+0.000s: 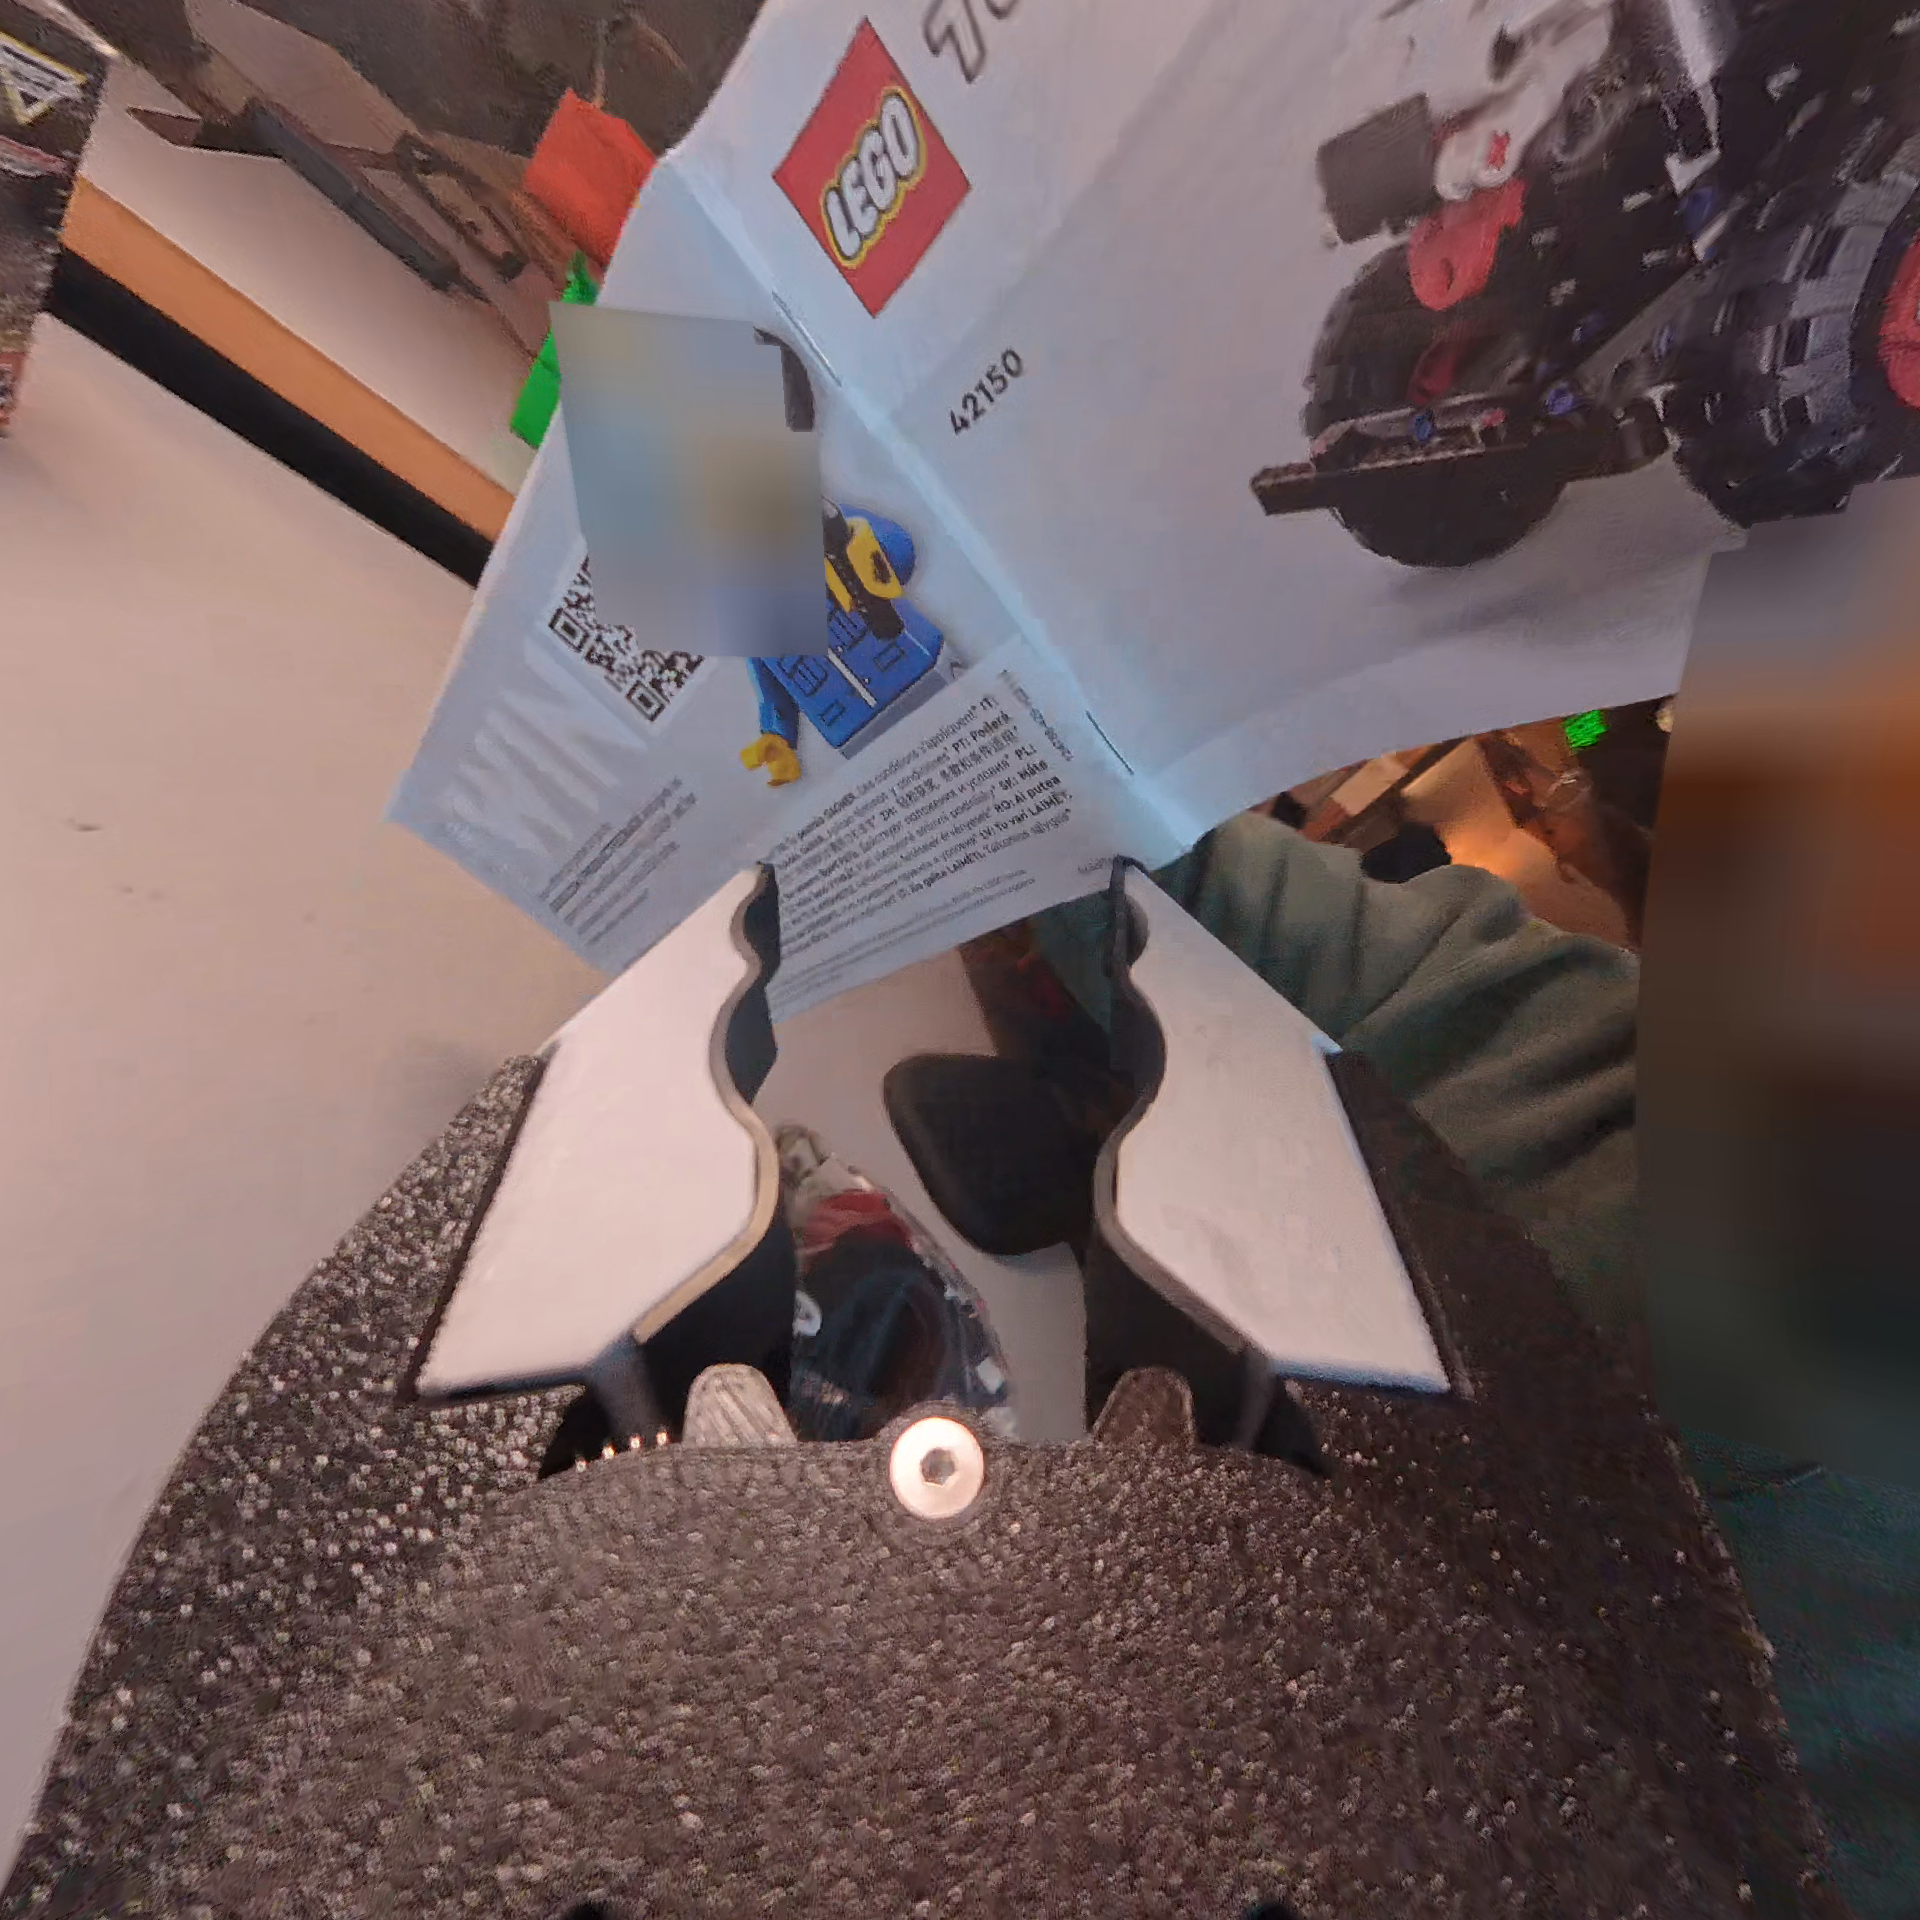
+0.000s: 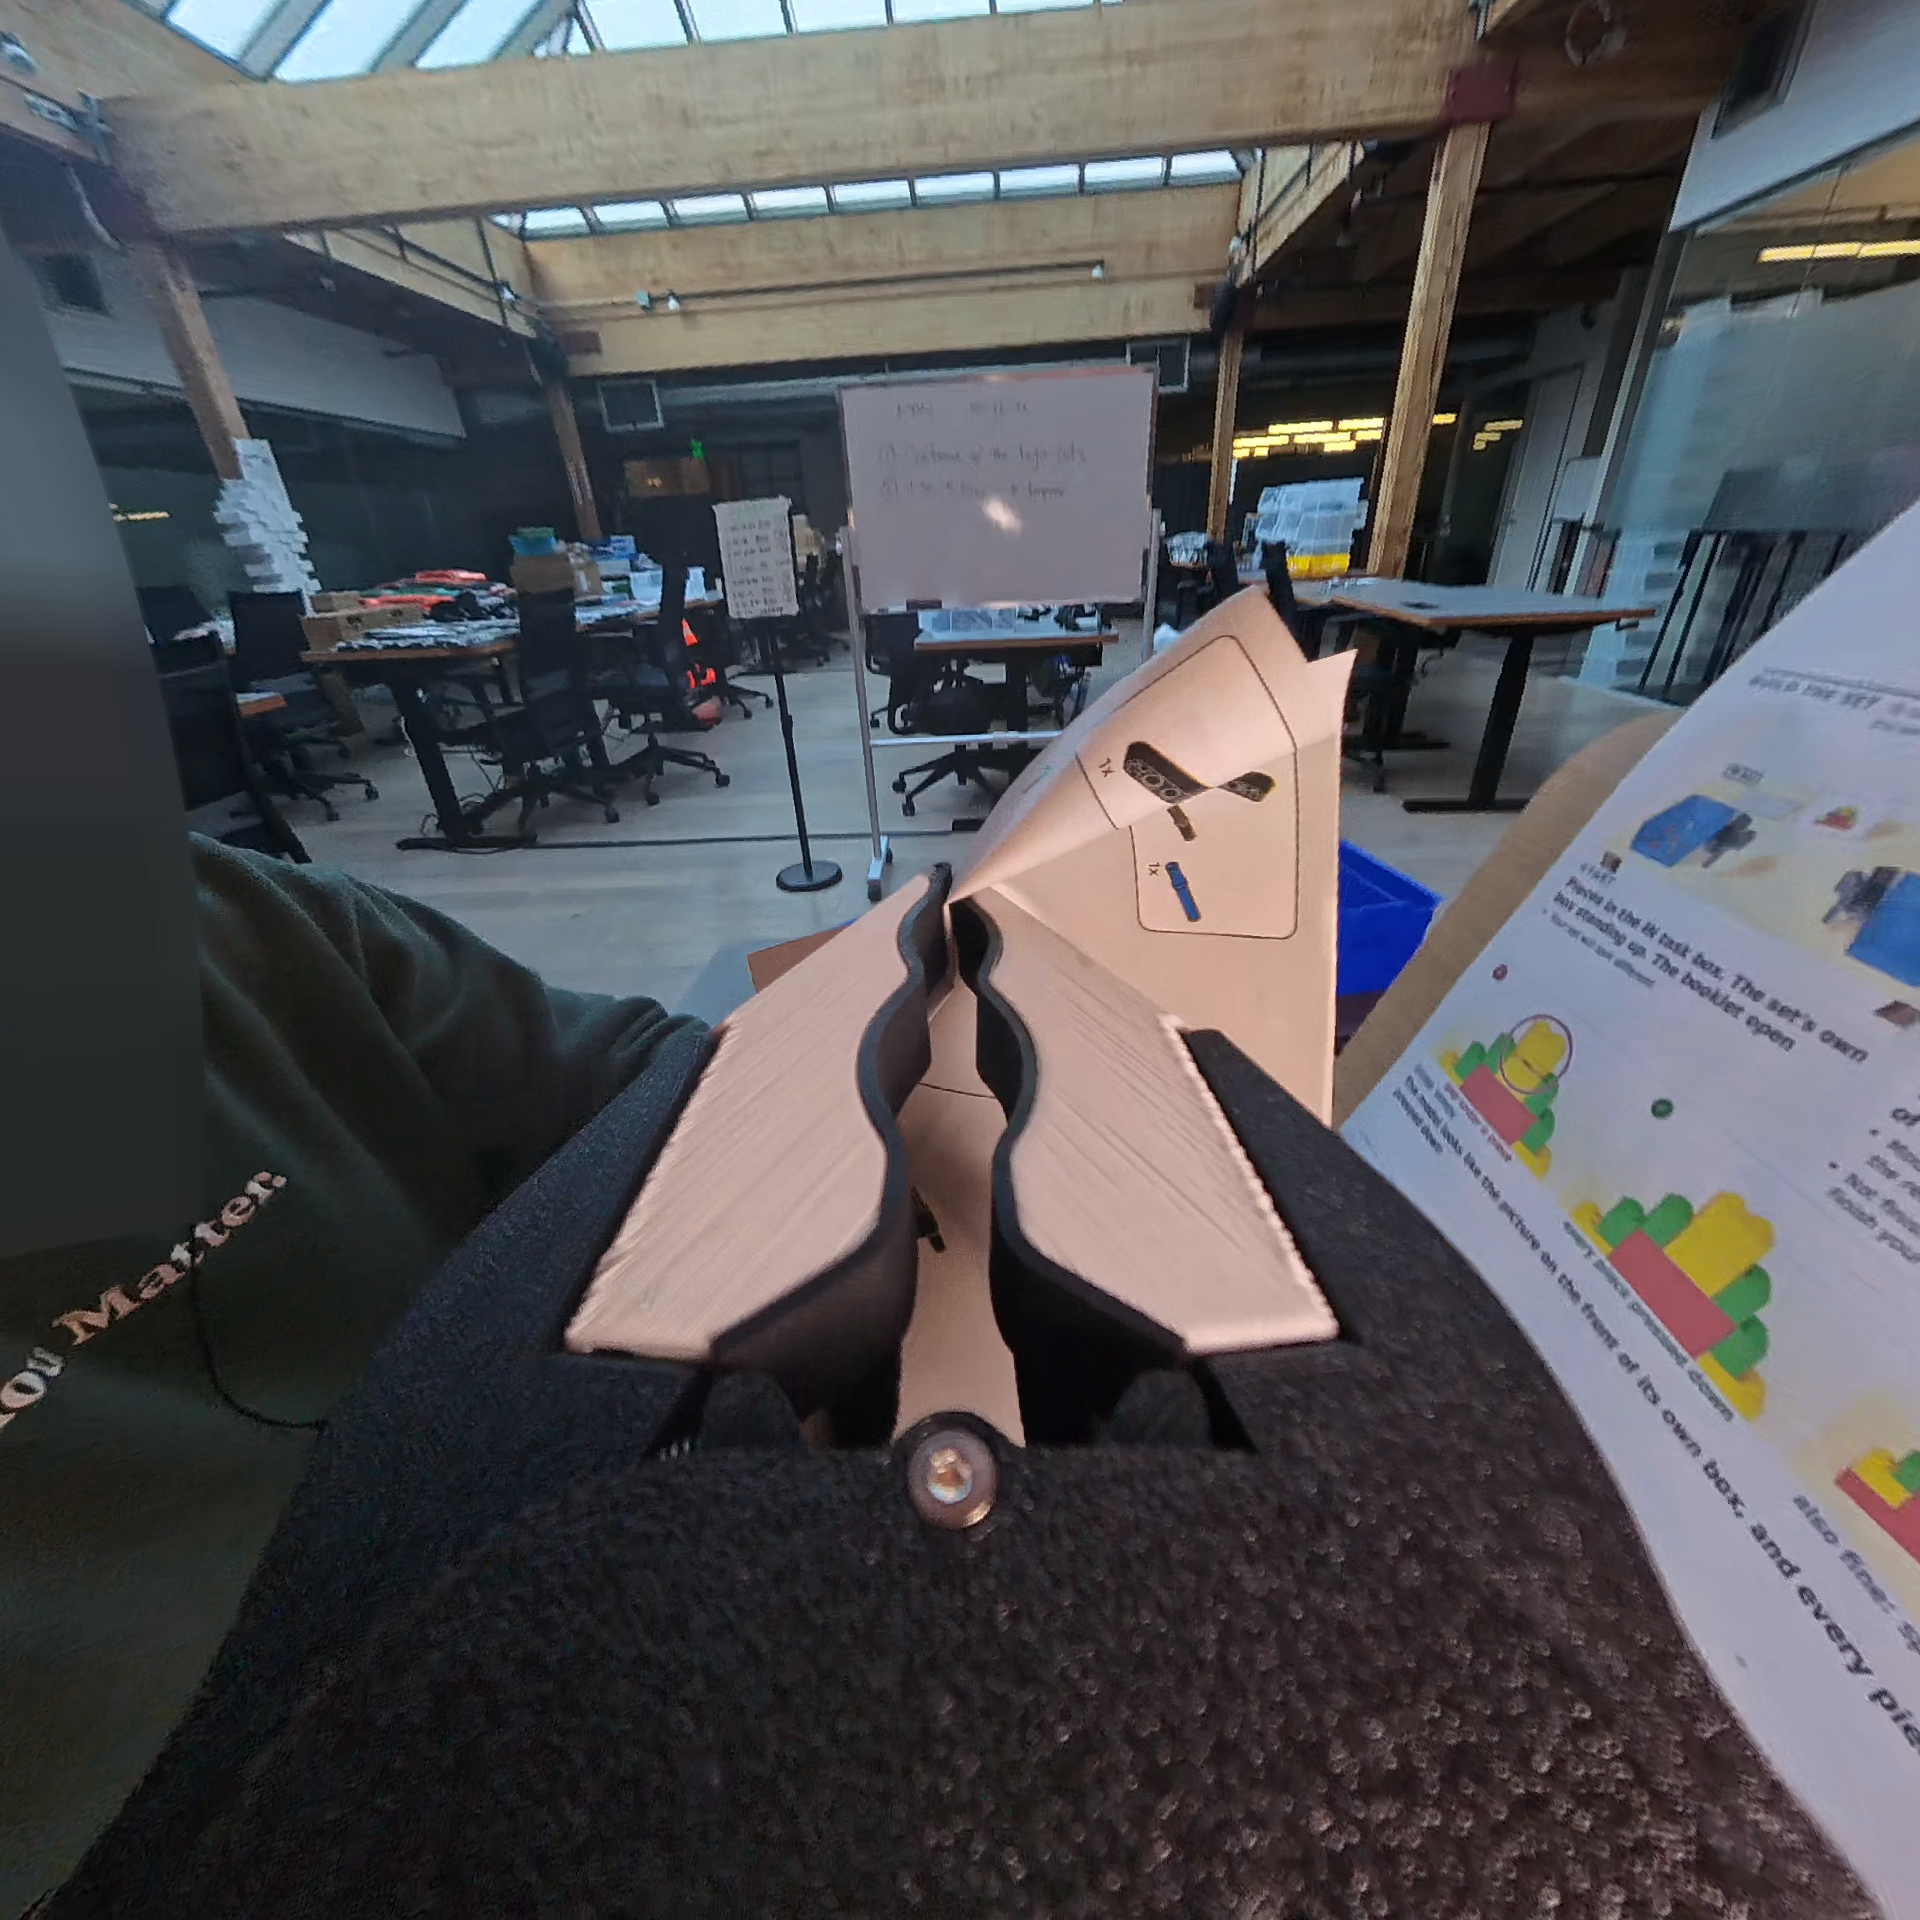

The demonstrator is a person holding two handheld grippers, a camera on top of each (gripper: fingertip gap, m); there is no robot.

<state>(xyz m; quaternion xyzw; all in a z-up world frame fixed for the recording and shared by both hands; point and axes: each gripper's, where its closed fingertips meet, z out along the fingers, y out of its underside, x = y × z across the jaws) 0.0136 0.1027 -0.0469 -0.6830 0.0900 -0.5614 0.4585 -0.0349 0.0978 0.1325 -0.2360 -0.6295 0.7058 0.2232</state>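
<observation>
Pale blue paper fills the upper half of the left wrist view: a toy-building booklet (image 1: 1039, 436) hangs in the air above the white table (image 1: 208, 935), and the left gripper (image 1: 940, 883) waits just under its lower edge with fingers spread and nothing between them. In the right wrist view the right gripper (image 2: 951, 914) is clenched on the booklet's pages (image 2: 1174, 831) at frame centre, which seems to be why they fan upward. A printed sheet (image 2: 1662, 1195) leans at the right edge.
</observation>
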